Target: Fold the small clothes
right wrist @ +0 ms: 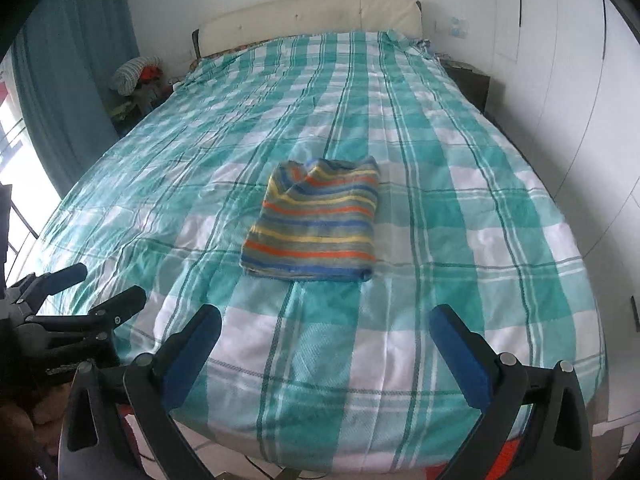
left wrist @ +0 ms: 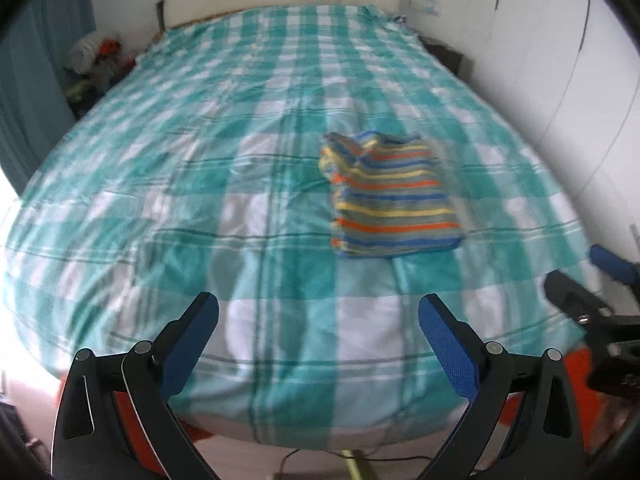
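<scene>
A small striped garment (left wrist: 390,196), in orange, blue, yellow and grey, lies folded into a rough rectangle on the bed; it also shows in the right wrist view (right wrist: 316,226). My left gripper (left wrist: 318,308) is open and empty, held near the foot of the bed, short of the garment and to its left. My right gripper (right wrist: 326,320) is open and empty, also near the foot of the bed, just short of the garment. Each gripper shows at the edge of the other's view, the right one (left wrist: 592,280) and the left one (right wrist: 104,284).
The bed (right wrist: 460,240) has a teal and white checked cover and a cream headboard (right wrist: 312,16). White wardrobe doors (right wrist: 560,80) run along the right side. A teal curtain (right wrist: 68,80) and a pile of things (right wrist: 136,76) stand at the left. A dark bedside table (right wrist: 472,84) is at the far right.
</scene>
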The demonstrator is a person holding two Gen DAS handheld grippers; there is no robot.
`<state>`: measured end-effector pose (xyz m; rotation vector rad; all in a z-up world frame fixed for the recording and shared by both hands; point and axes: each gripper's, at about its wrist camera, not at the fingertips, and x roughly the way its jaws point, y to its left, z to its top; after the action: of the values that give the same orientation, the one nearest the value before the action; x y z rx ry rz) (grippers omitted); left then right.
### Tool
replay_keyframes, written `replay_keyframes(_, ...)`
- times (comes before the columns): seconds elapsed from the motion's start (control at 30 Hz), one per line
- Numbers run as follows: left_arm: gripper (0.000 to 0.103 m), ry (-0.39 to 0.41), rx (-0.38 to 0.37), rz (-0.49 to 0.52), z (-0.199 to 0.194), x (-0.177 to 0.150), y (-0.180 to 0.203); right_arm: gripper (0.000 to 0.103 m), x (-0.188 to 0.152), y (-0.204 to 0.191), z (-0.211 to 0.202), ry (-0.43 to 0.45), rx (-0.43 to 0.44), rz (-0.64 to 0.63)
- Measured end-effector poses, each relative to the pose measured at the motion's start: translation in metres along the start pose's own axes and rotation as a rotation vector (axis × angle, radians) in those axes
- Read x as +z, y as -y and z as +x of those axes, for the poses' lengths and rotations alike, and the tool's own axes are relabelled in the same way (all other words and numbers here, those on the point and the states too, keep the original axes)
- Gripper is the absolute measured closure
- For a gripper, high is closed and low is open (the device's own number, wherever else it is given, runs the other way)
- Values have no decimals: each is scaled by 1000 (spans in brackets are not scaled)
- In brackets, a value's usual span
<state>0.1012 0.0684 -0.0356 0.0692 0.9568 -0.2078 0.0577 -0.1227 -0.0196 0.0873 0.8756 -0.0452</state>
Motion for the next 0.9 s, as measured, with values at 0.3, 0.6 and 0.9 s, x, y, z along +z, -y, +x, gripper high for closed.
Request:
replay_keyframes(0.3, 1, 40, 85, -15, -2, 12, -1, 0, 23, -19, 5, -4, -31, -45)
replay_keyframes(0.6, 0, 47, 102, -19, -4, 27, -2, 0, 36, -25, 9, 1, -55, -43)
replay_keyframes(0.9, 0, 68, 139, -1, -9, 33, 3, 0, 39, -21, 2, 21, -82, -42)
